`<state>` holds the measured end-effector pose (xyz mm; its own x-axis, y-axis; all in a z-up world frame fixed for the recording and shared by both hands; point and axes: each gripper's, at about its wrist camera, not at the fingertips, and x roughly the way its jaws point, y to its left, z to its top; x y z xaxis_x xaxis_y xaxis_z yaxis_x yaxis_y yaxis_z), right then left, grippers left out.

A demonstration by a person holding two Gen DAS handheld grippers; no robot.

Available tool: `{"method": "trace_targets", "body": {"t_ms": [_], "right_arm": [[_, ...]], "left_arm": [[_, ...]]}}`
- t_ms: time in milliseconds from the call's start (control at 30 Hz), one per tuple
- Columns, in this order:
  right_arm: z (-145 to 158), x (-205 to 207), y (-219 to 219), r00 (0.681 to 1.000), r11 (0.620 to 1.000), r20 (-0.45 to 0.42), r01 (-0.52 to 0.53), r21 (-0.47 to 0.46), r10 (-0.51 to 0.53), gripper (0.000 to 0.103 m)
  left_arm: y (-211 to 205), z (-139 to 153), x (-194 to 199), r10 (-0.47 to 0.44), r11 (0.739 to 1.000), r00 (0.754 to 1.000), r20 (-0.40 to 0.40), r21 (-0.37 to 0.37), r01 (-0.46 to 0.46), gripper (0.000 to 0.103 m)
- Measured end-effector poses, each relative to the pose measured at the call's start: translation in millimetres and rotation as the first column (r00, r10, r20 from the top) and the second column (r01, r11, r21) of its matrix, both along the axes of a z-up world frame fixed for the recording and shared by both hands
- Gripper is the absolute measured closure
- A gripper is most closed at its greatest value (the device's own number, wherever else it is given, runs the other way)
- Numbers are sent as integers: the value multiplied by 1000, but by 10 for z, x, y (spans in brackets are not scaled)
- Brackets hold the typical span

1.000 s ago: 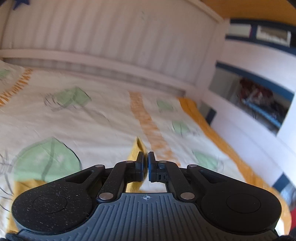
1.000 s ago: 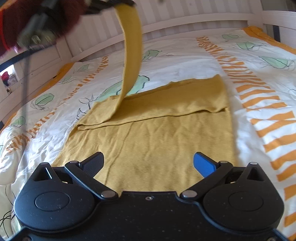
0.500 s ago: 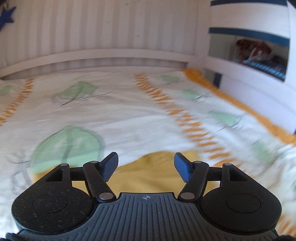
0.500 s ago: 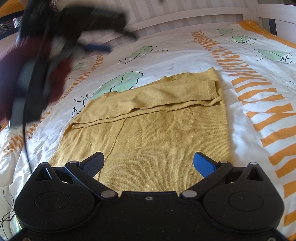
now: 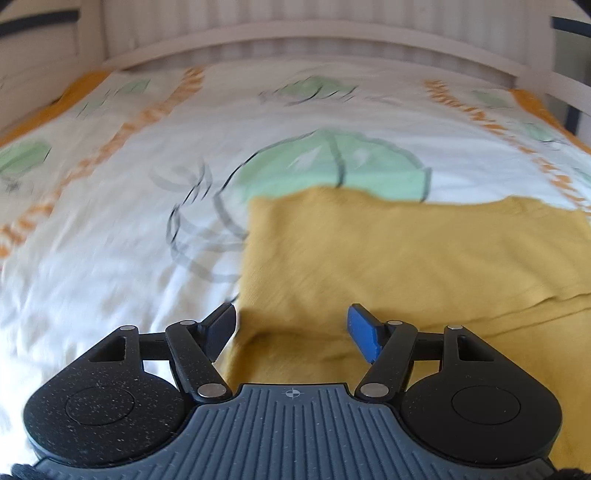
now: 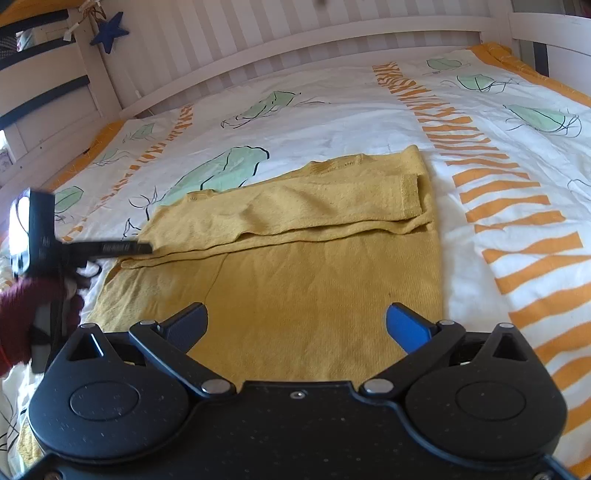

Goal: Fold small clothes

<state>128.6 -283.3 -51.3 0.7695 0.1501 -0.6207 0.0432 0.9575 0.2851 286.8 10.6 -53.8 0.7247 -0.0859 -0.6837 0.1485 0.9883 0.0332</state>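
A mustard-yellow knit top (image 6: 303, 258) lies flat on the bed, with both sleeves (image 6: 295, 210) folded across its upper part. My right gripper (image 6: 295, 325) is open and empty, low over the top's near hem. My left gripper (image 5: 291, 325) is open and empty at the top's left edge (image 5: 406, 258), near the folded sleeve. The left gripper also shows in the right wrist view (image 6: 140, 246) at the far left, its tip at the garment's left side.
The bed has a white cover (image 6: 332, 107) with green leaf prints and orange stripes. A white slatted bed rail (image 6: 295, 33) runs along the far side. A blue star (image 6: 109, 33) hangs at the back left.
My left gripper let go of the sleeve it held up, opened, and came down to the top's left edge. The sleeve now lies folded across the top. My right gripper stayed open.
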Motion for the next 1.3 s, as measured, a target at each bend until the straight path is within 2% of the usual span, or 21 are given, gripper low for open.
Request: {"method": "trace_targets", "body": {"t_ms": [133, 267, 467, 500, 600, 633, 800, 967, 1033, 1167, 1200, 1233, 1267, 1300], "right_arm": [[27, 90, -51, 1000, 999, -3, -20, -27, 19, 0], [91, 238, -226, 1000, 1000, 11, -4, -27, 4, 0], [176, 650, -551, 998, 999, 61, 8, -48, -5, 1], [168, 735, -602, 998, 999, 61, 5, -38, -3, 3], [85, 984, -761, 999, 999, 28, 18, 40, -19, 22], [47, 1057, -810, 999, 998, 11, 33, 61, -34, 25], [-113, 1259, -932, 994, 991, -38, 108, 74, -106, 24], [-225, 1315, -1050, 993, 978, -55, 113, 174, -104, 26], [-255, 1332, -1090, 994, 968, -47, 106, 227, -98, 37], [-295, 1363, -1150, 992, 948, -45, 123, 294, -115, 48], [-299, 1374, -1158, 991, 946, -49, 130, 297, -121, 59], [-291, 1384, -1157, 991, 949, -51, 132, 287, -123, 80], [-258, 1387, -1136, 992, 958, -39, 129, 257, -123, 88], [-193, 1373, -1089, 994, 973, -5, 112, 204, -113, 88]], "left_arm": [[231, -108, -54, 44, 994, 999, 9, -105, -42, 23], [331, -158, -101, 42, 986, 998, 36, -161, -36, 22], [293, -241, -95, 34, 989, 998, 51, -143, -26, 15], [290, -241, -89, 34, 989, 998, 50, -143, -27, 15], [282, -255, -89, 35, 990, 998, 54, -140, -27, 14], [286, -263, -86, 35, 990, 998, 56, -141, -27, 14], [289, -273, -89, 35, 989, 998, 57, -143, -27, 13], [291, -281, -93, 35, 989, 998, 58, -147, -26, 12], [292, -282, -93, 35, 989, 998, 58, -146, -26, 12], [288, -280, -94, 35, 989, 998, 58, -145, -26, 12], [290, -281, -94, 35, 989, 998, 58, -145, -26, 12], [294, -281, -94, 35, 989, 998, 58, -145, -26, 12], [297, -282, -93, 34, 989, 998, 58, -145, -26, 12], [295, -282, -94, 34, 989, 998, 58, -145, -26, 12]]}}
